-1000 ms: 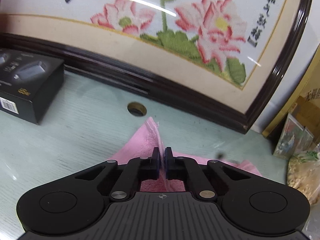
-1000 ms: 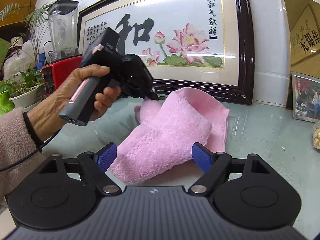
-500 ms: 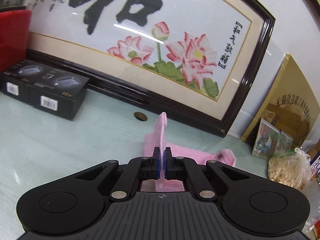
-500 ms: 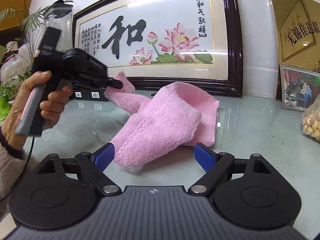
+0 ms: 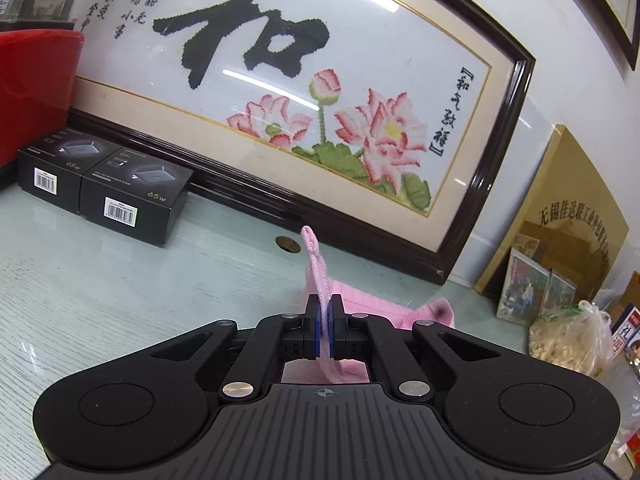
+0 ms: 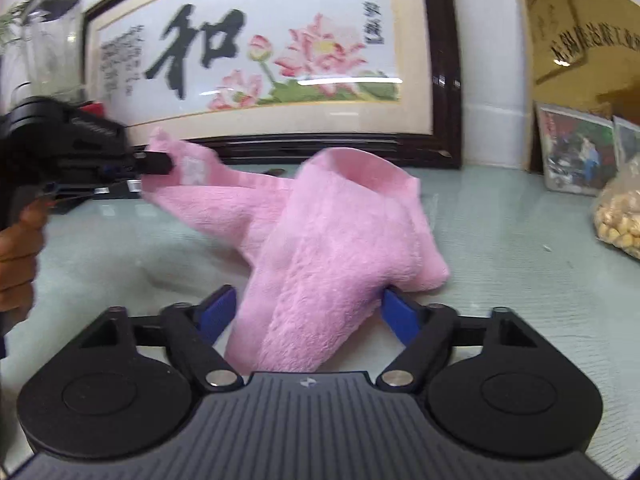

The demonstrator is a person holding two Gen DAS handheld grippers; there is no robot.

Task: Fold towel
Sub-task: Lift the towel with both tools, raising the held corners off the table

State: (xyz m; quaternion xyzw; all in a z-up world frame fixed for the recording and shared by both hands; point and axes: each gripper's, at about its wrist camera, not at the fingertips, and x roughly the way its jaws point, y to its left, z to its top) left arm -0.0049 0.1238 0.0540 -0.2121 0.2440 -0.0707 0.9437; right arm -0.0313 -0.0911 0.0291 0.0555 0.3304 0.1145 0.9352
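Two black boxes (image 5: 108, 184) stand near the towel (image 6: 328, 248), apparently apart.

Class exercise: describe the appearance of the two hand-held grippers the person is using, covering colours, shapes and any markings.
Each hand-held gripper is black, with a ribbed grey-black top plate, two round discs at its sides, silver pivot screws and blue pads on the fingers. A small crosshair mark sits on the left hand-held gripper; the right hand-held gripper bears a small white logo. Seen from the right wrist, the left one has a pistol-style handle.
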